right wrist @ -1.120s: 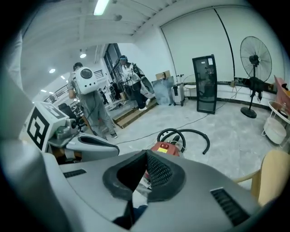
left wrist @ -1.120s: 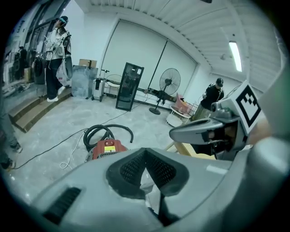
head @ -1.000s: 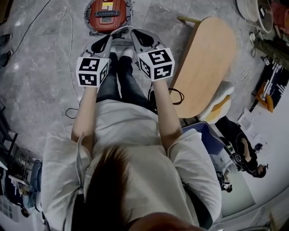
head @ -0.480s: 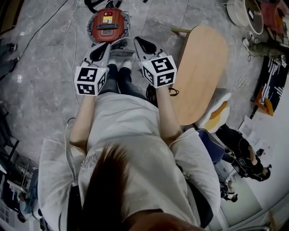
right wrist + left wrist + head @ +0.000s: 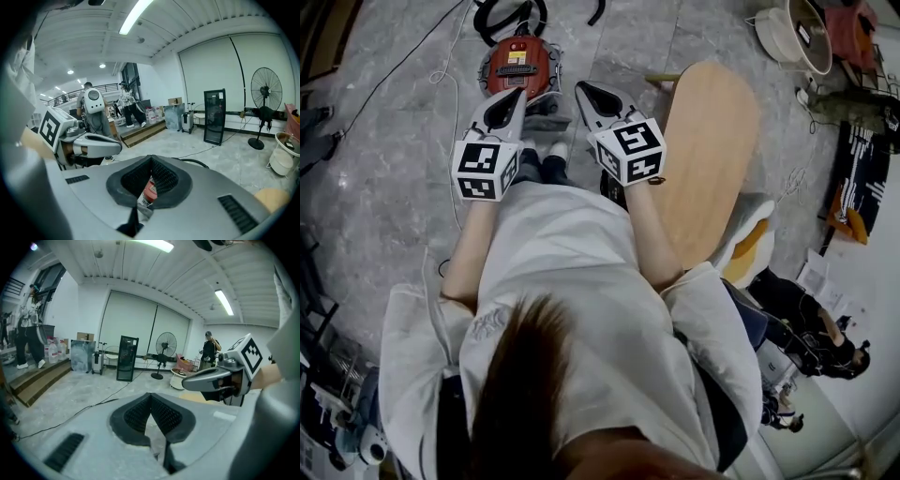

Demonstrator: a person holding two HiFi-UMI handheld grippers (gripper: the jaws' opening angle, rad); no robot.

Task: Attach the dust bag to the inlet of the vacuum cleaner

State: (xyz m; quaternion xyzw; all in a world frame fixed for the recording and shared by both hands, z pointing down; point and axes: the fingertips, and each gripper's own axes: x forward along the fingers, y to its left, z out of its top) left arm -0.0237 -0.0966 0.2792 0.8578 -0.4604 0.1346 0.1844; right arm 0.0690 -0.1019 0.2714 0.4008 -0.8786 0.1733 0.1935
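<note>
- L tool (image 5: 150, 395): smooth grey plastic shell, black ribbed rubber pads in a V, tips pressed together, nothing pinched; bare floor seen thru the gap below the tips.
- R tool (image 5: 151, 157): same build, pads pressed together at the tips, nothing pinched; red of the vacuum cleaner showing thru the gap behind the pads, not btwn them.
- Marker cubes: white w/ black square patterns, one at the back of each tool, left (image 5: 485, 169) and right (image 5: 628, 150).
- Vacuum cleaner (image 5: 517, 61): round, glossy red top w/ a yellow-and-white label and a dark ribbed panel, grey rim; on the floor ahead of both tool tips, apart from them.
- Pale grey part (image 5: 546, 101) at the vac's near edge, btwn the two tools in head view; kind not clear.
- Hose (image 5: 492, 14): black, curved, just beyond the vac.
- Floor (image 5: 384, 187): grey marbled stone, slight sheen; thin white cable (image 5: 450, 122) snaking across it left of the L tool.
- Counter (image 5: 708, 159): long oval, pale wood, smooth matte top, right of the R tool.
- Fan (image 5: 266, 112): round wire cage on a black stand, far back in R gripper view.
</note>
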